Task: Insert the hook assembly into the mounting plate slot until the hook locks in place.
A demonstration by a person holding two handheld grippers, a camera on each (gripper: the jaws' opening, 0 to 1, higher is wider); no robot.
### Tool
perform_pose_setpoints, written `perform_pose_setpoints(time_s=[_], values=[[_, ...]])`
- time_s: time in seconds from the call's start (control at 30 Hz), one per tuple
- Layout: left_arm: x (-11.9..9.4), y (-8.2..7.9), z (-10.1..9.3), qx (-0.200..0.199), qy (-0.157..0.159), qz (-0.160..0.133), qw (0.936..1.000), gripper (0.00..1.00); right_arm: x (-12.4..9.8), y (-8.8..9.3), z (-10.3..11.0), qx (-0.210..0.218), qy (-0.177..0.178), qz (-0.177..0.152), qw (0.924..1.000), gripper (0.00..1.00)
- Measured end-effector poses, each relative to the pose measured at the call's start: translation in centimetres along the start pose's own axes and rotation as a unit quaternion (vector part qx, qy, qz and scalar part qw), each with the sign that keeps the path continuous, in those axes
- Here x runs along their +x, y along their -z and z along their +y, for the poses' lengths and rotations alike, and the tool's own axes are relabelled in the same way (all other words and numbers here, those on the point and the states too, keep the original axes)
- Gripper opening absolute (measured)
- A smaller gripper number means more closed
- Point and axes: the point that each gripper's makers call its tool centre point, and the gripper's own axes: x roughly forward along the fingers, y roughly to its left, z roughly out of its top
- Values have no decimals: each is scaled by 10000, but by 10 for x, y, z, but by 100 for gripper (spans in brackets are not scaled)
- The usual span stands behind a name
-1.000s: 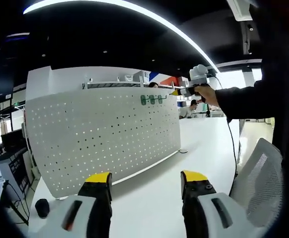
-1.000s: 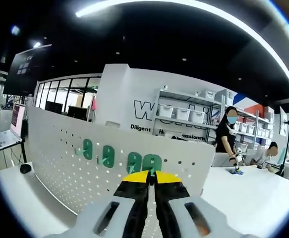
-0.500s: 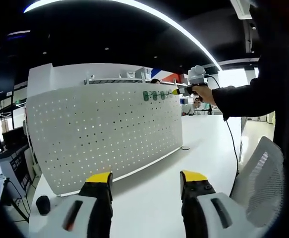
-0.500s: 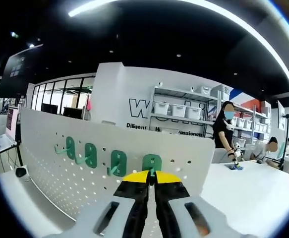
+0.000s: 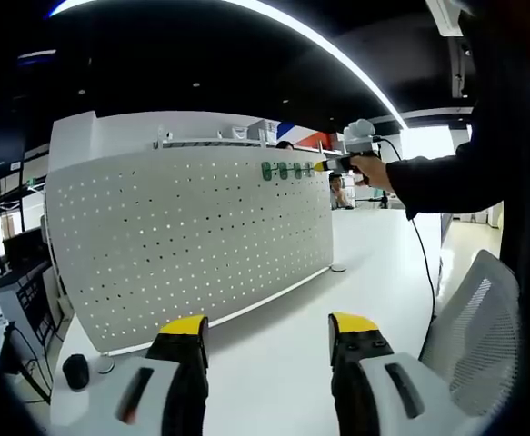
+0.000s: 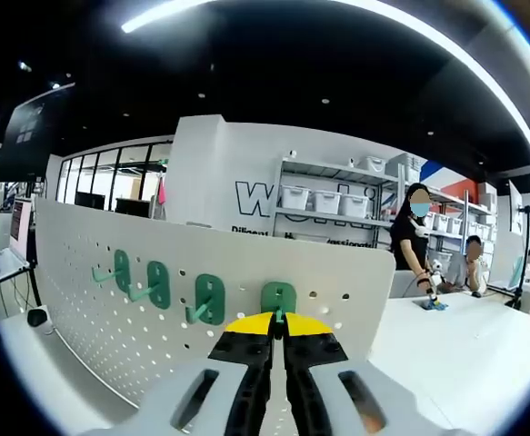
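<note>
We see the right hand-held gripper (image 6: 279, 323) pinching the fourth green hook (image 6: 279, 298), now seated closer against the pegboard (image 6: 83, 272) at lower centre than a second ago; locking looks near. The left hand-held gripper (image 5: 266, 329) hangs spread above the bench (image 5: 274, 363).

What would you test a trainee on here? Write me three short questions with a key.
1. True or false: the left gripper is shut on a hook.
2. How many other green hooks hang on the pegboard besides the held hook at the right gripper?
3. The held hook sits: A) near the pegboard's top edge; B) on the table; C) at the pegboard's bottom edge.
Key: 1 false, its jaws stand open and empty. 2 three. 3 A.
</note>
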Motion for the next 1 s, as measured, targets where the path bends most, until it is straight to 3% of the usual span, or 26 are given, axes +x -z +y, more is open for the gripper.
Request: perform_pose_setpoints(time_s=[0.47, 1.0], values=[[1, -1, -2, -27, 41, 4, 10000, 53, 1, -2, 2, 101, 30, -73, 9999, 0], [0, -1, -1, -53, 32, -10, 10000, 53, 7, 10, 5, -177, 73, 47, 9998, 1]])
